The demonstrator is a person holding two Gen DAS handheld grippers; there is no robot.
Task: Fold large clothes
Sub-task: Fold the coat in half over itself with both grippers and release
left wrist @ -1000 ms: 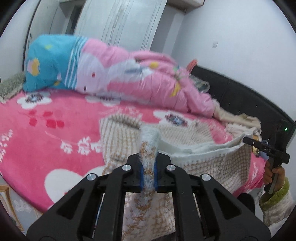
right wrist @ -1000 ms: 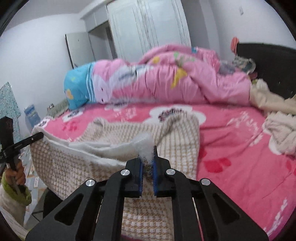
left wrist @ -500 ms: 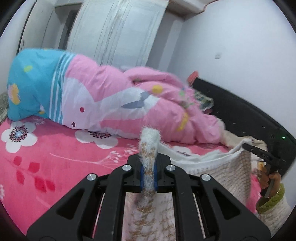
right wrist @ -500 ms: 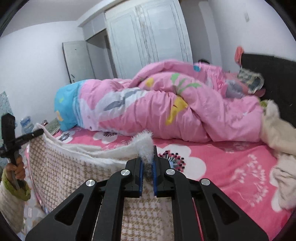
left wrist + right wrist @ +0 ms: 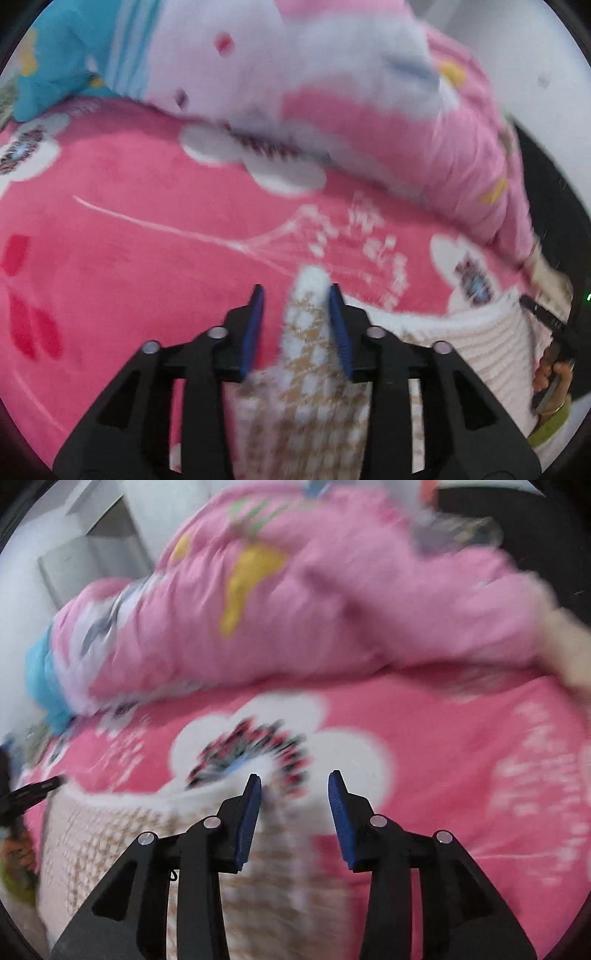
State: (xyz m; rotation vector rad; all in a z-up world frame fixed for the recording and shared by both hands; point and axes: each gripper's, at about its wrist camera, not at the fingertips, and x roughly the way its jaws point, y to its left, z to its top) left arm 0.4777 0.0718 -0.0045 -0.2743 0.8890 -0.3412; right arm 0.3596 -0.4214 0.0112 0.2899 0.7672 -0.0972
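I am looking along my left gripper (image 5: pixel 295 301), whose blue-padded jaws are standing well apart; the fuzzy white edge of the beige-and-white houndstooth fleece garment (image 5: pixel 306 369) is sitting between them, brushing the right pad (image 5: pixel 338 328) but no longer pinched. My right gripper (image 5: pixel 294 788) is spread just as wide, with the garment's other corner (image 5: pixel 236 794) lying against the left pad (image 5: pixel 249 812) at about nine o'clock and the rest of the gap showing only the pink plush flowered bedspread (image 5: pixel 461 738).

The garment is stretching between the two grippers, draping down toward me at six o'clock. Beyond it, at twelve o'clock, the pink cartoon-print quilt (image 5: pixel 369 110) is lying bunched across the bed.

Both views are smearing with motion, so I cannot tell whether the top edge is lying flat on the bedspread or dropping.

What I am worrying about: with both grips loose while my hands are moving, the fleece may slide back off the bed edge under its own hanging weight, or land skewed. The fuzzy pile may also cling to a pad and drag a corner askew as I am pulling away.
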